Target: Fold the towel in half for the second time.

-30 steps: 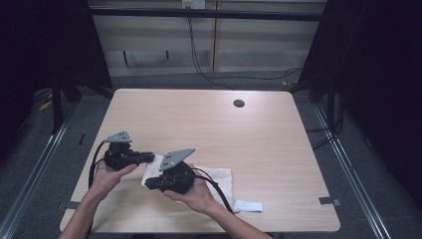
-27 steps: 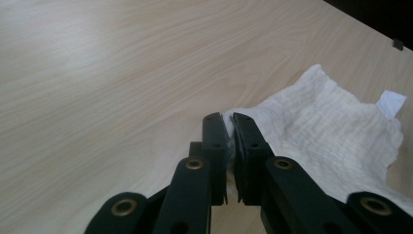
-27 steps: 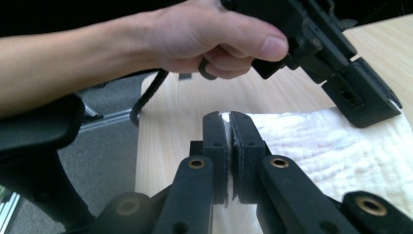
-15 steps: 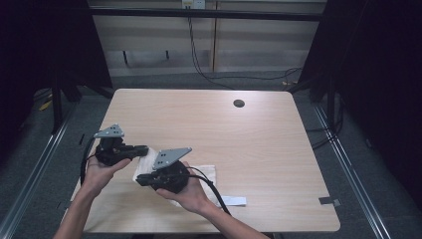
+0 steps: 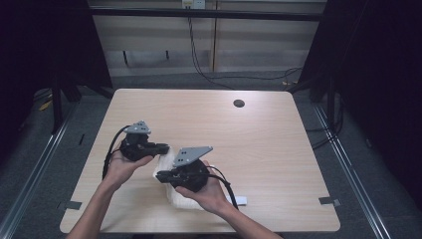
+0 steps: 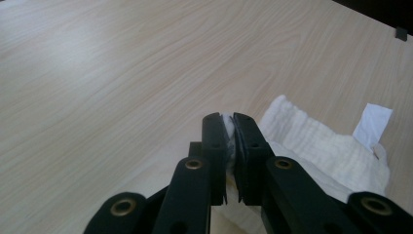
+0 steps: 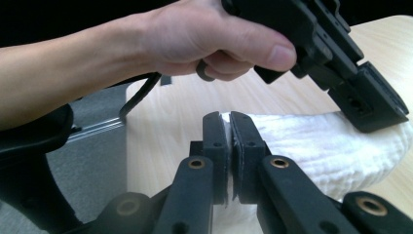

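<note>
A white textured cloth (image 5: 185, 200) lies bunched near the table's front edge, with a small white label (image 5: 240, 200) at its right end. In the high view my left gripper (image 5: 162, 148) points right and meets the cloth's upper left part. In the left gripper view the left gripper (image 6: 229, 127) is shut on a fold of the cloth (image 6: 321, 146). My right gripper (image 5: 159, 177) points left at the cloth's left edge. The right gripper view shows it (image 7: 228, 126) shut on the cloth's edge (image 7: 311, 141), with the left gripper (image 7: 375, 105) pressed on the cloth just beyond.
The light wooden table (image 5: 259, 144) has a round dark hole (image 5: 239, 103) near its far edge. Black cables trail from both grippers across the front of the table. Dark floor and metal rails (image 5: 348, 169) flank the table.
Both grippers swung left with the cloth, then came back right and slightly farther up the table. The cloth, spread flatter before, now lies bunched under the right hand.
</note>
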`<state>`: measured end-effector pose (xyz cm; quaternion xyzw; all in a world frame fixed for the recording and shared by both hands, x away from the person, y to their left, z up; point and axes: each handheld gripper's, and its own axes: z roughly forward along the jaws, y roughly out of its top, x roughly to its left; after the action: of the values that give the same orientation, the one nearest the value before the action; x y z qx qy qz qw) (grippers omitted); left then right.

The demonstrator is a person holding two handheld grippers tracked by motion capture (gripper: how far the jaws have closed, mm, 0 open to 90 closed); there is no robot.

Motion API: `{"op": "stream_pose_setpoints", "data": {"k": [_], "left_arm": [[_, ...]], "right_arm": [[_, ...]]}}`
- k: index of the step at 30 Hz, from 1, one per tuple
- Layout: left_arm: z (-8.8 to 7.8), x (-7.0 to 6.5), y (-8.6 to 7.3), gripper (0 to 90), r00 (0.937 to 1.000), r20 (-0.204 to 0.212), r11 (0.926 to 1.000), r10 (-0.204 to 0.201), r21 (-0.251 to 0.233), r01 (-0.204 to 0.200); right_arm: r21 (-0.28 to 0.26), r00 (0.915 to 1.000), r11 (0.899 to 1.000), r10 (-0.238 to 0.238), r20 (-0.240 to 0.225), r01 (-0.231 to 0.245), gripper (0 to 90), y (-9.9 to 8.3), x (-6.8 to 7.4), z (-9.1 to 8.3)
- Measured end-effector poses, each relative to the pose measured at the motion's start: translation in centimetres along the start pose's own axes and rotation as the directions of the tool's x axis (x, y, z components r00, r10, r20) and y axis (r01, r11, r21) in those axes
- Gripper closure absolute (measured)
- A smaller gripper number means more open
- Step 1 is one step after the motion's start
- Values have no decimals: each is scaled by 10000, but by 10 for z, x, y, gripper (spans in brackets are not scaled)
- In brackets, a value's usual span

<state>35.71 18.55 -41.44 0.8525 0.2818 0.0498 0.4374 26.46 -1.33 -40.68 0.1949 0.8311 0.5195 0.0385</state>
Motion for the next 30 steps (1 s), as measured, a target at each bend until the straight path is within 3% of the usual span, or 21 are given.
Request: {"op": "stream_pose_setpoints", "data": {"k": [5, 9, 12, 20, 23, 25, 27, 30], "left_arm": [[16, -9, 10, 846, 9996, 263, 9999, 129, 70, -131], [30, -16, 9, 846, 9979, 542, 9983, 353, 443, -377], [42, -20, 4, 846, 9966, 807, 9981, 166, 582, -213], [72, -30, 3, 841, 9924, 1227, 9928, 129, 1167, -273], [83, -30, 2, 834, 9929, 1189, 9916, 29, 1279, -182], [92, -35, -2, 832, 9951, 966, 9889, 203, 1445, -342], [100, -39, -5, 822, 9940, 1047, 9847, 313, 1673, -486], [105, -38, -5, 799, 9917, 1283, 9884, 60, 1500, -253]], "right_arm": [[40, 9996, 9998, 203, 199, -204, 863, -9, -4, -16], [124, 9992, 9995, 296, 280, -299, 863, -20, -5, -25], [230, 9983, 9985, 481, 341, -489, 863, -32, -5, -31], [526, 9962, 9958, 719, 501, -745, 860, -55, -5, -38], [778, 9943, 9930, 842, 661, -892, 850, -66, -8, -39], [1064, 9939, 9910, 732, 821, -818, 847, -74, -11, -40], [1384, 9914, 9838, 1034, 797, -1137, 843, -85, -16, -40], [1709, 9907, 9783, 1027, 894, -1169, 819, -93, -17, -40]]}}
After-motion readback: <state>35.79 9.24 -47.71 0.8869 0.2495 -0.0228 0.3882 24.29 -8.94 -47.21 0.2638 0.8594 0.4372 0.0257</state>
